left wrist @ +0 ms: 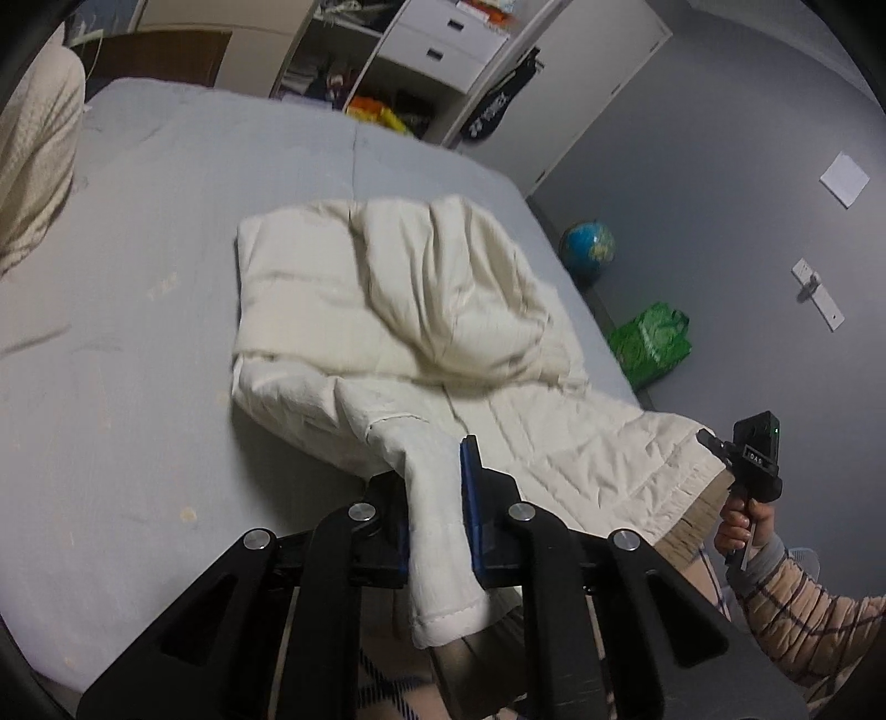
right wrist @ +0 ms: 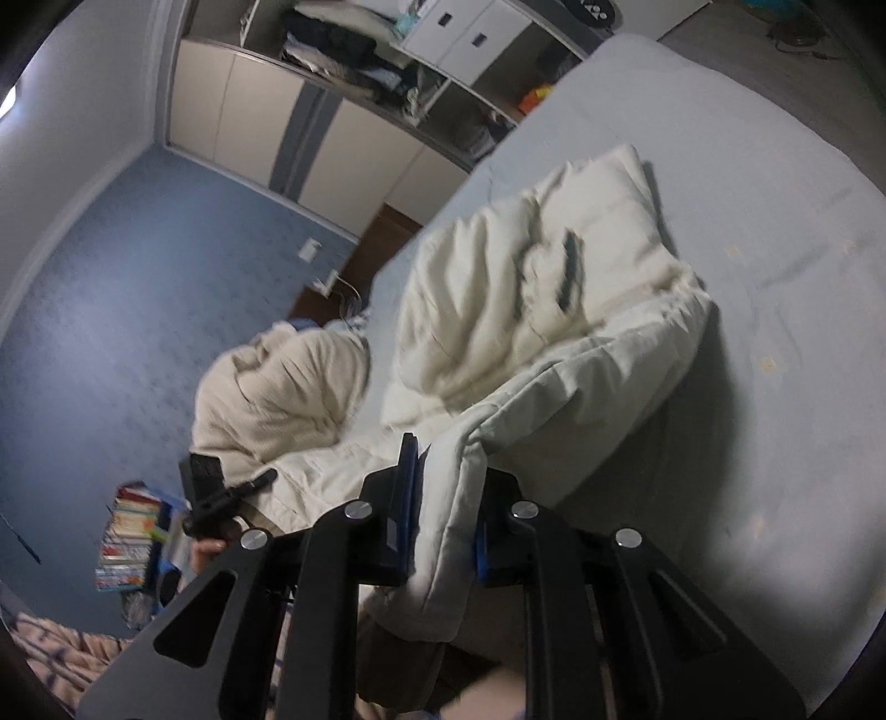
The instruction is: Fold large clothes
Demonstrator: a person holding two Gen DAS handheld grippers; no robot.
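Note:
A cream quilted garment [left wrist: 398,310] lies partly folded on the grey-blue bed [left wrist: 138,332]. My left gripper [left wrist: 437,487] is shut on one near corner of it, and the cloth hangs down between the blue pads. My right gripper [right wrist: 443,482] is shut on the other near edge of the garment [right wrist: 542,288], which drapes over the bed's near edge. The right gripper also shows in the left wrist view [left wrist: 714,443], pinching the garment's hem. The left gripper shows in the right wrist view [right wrist: 266,477].
A second cream cloth heap [right wrist: 277,387] lies at the bed's end. A globe [left wrist: 587,246] and green bag [left wrist: 653,340] stand on the floor by the wall. An open wardrobe [left wrist: 421,50] is behind the bed. Stacked books [right wrist: 127,537] sit on the floor.

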